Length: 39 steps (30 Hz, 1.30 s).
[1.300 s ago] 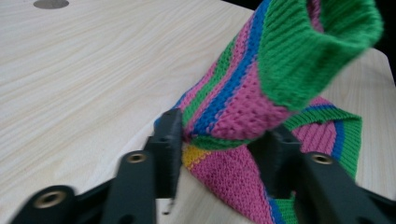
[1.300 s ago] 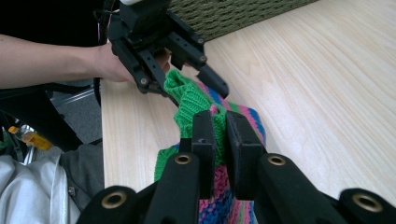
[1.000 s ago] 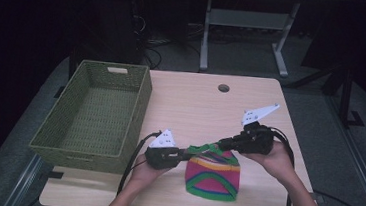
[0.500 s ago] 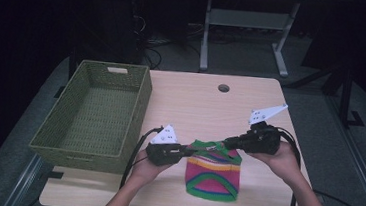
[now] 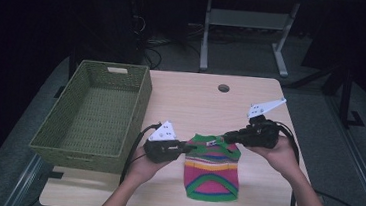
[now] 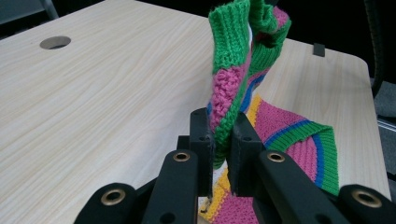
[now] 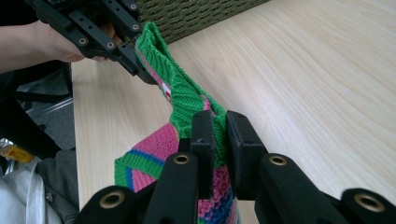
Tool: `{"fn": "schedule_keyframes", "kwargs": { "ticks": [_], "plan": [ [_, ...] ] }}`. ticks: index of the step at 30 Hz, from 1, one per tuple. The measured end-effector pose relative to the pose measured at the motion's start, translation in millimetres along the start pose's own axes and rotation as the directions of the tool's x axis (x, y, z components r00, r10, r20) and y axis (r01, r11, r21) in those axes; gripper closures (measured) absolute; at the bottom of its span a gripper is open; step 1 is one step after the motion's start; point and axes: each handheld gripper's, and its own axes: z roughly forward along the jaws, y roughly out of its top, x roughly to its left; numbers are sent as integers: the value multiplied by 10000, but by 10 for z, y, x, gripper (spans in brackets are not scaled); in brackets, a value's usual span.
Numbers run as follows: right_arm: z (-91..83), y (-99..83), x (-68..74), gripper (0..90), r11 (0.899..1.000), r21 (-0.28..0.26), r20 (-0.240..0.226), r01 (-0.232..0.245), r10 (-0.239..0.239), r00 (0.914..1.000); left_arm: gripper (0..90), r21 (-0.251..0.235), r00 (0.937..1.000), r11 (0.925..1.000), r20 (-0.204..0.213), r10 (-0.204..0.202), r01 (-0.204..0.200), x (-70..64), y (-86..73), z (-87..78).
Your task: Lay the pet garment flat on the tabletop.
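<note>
A small knitted sweater [image 5: 212, 167] striped pink, green, yellow and blue hangs over the near middle of the wooden table [image 5: 196, 104], its hem resting on the top. My left gripper [image 5: 187, 145] is shut on the sweater's left shoulder [image 6: 223, 116]. My right gripper [image 5: 228, 135] is shut on the right shoulder [image 7: 219, 140]. The green collar [image 7: 180, 95] stretches between the two. In the right gripper view the left gripper [image 7: 140, 70] pinches the far end of the collar.
A green woven basket [image 5: 97, 118] stands empty on the table's left side. A round cable hole [image 5: 223, 88] sits near the far edge. Beyond the table are metal desk legs [image 5: 206, 35] and cables on a dark floor.
Both grippers have lifted and moved slightly toward the far side, raising the sweater's shoulders off the table. Their hold on it is unchanged.
</note>
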Motion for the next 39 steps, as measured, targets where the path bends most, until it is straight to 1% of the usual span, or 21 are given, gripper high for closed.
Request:
{"fn": "schedule_keyframes", "kwargs": {
  "ticks": [1,5,13,17,18,20,21,22,24,27,30,31,33,34,35,36,38,39],
  "plan": [
    [3,12,-10,814,10000,-15,39,7,-7,10000,818,35,10000,10000,-7,-15,15,10,3,-1],
    [30,23,-28,814,9999,86,116,-55,54,9999,818,19,9994,9995,-140,-304,304,50,-2,26],
    [49,30,-88,814,9998,153,314,-137,132,9994,818,75,9975,9985,-475,-530,534,132,34,93],
    [60,60,-113,814,9997,113,437,-200,194,9989,818,-3,9952,9973,-660,-727,728,183,59,104],
    [61,66,-118,814,9997,131,457,-220,214,9987,819,-71,9939,9962,-672,-875,873,195,58,110],
    [73,77,-135,814,9997,106,480,-242,236,9986,819,-16,9929,9962,-820,-864,866,219,63,116],
    [81,79,-145,814,9996,95,472,-254,249,9986,819,-18,9919,9956,-857,-934,936,229,68,119],
    [87,81,-153,814,9996,121,495,-273,267,9984,819,-20,9911,9948,-853,-1018,1020,243,75,126],
    [97,83,-173,814,9995,148,610,-289,279,9977,819,36,9907,9949,-929,-997,1005,260,86,143],
    [100,85,-200,814,9991,160,722,-403,390,9966,819,74,9889,9939,-1008,-1090,1103,285,101,180],
    [107,78,-228,816,9990,175,806,-402,387,9960,818,115,9877,9925,-1006,-1199,1217,304,101,212],
    [108,76,-233,818,9990,180,848,-413,396,9956,819,194,9878,9925,-1023,-1178,1204,310,98,218],
    [107,74,-237,819,9988,220,900,-448,426,9950,818,198,9869,9918,-1038,-1233,1260,329,89,235],
    [107,67,-259,822,9983,230,928,-541,517,9943,818,206,9868,9917,-1034,-1244,1272,340,89,241],
    [107,64,-271,822,9984,230,927,-511,487,9945,818,181,9864,9915,-1047,-1263,1289,350,91,248],
    [106,64,-275,822,9979,280,975,-581,551,9937,818,143,9860,9913,-1063,-1283,1306,354,91,249],
    [113,71,-294,822,9977,352,977,-577,541,9938,818,109,9848,9899,-1032,-1395,1414,366,87,266],
    [111,78,-299,822,9973,400,1041,-623,578,9929,818,152,9852,9901,-1025,-1375,1398,374,83,277]
  ]
}}
